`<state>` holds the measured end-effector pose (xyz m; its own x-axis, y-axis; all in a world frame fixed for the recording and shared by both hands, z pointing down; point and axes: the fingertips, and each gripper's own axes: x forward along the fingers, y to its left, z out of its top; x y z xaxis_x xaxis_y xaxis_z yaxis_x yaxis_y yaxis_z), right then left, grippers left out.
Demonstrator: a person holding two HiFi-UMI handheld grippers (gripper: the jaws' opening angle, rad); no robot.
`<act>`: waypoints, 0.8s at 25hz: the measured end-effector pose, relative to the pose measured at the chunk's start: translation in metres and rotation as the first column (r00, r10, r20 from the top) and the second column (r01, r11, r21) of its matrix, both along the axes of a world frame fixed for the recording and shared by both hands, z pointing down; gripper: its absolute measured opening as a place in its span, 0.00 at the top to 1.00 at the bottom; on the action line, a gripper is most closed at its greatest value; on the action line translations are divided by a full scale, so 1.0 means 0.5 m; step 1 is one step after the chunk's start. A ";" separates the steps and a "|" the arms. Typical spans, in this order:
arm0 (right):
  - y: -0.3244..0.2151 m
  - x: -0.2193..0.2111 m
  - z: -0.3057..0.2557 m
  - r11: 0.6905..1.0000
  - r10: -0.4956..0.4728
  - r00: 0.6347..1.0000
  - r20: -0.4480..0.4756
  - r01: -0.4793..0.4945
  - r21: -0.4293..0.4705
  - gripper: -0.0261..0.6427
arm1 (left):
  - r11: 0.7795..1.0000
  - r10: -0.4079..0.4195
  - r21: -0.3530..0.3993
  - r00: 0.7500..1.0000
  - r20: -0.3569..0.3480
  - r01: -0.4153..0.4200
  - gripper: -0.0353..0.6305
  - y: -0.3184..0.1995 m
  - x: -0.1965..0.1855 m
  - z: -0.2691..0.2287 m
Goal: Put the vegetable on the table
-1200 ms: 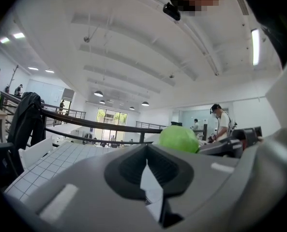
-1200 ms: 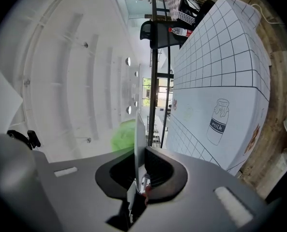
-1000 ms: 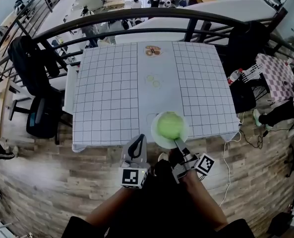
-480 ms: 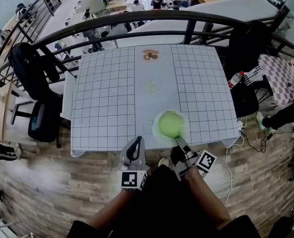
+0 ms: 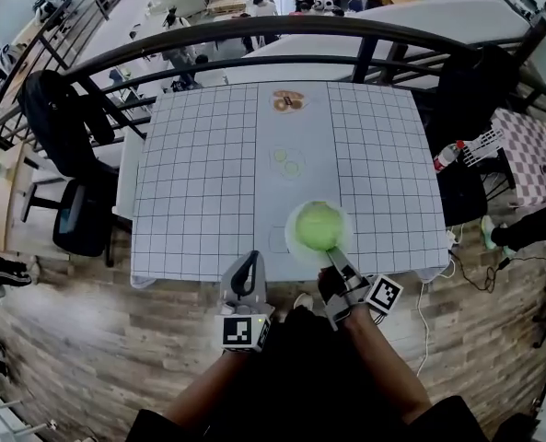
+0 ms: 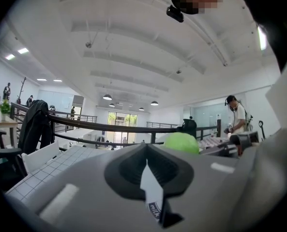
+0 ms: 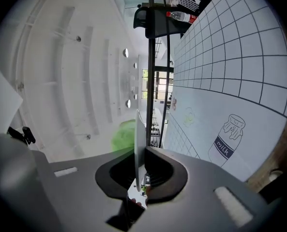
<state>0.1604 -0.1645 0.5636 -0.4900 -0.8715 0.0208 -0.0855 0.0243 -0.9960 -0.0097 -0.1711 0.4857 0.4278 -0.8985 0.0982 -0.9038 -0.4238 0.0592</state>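
While right hand-held gripper (image 5: pixel 331 257) pinches plate (image 5: pixel 292 238), green vegetable (image 5: pixel 319 226) rests atop.

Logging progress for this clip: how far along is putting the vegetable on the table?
Done: the round green vegetable sits on the white plate, over the near edge of the grid-patterned table. In hand: the right gripper clamps the plate's rim, seemingly above the surface. Left: lowering and releasing. The left gripper is shut, empty.

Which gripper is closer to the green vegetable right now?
Right. The right gripper grips the rim of the plate carrying the vegetable; the left gripper is off to the plate's left, clear of it.
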 end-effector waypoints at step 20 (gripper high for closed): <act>-0.075 -0.027 0.080 1.000 -0.024 1.000 -0.006 0.023 -0.006 0.93 | 0.999 0.021 -0.035 0.999 0.043 -0.019 0.94 -0.043 -0.041 -0.005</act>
<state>0.1471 -0.2019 0.6035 -0.5101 -0.8596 0.0288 -0.0910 0.0207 -0.9956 -0.0301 -0.1923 0.4831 0.4402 -0.8856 0.1484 -0.8973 -0.4401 0.0352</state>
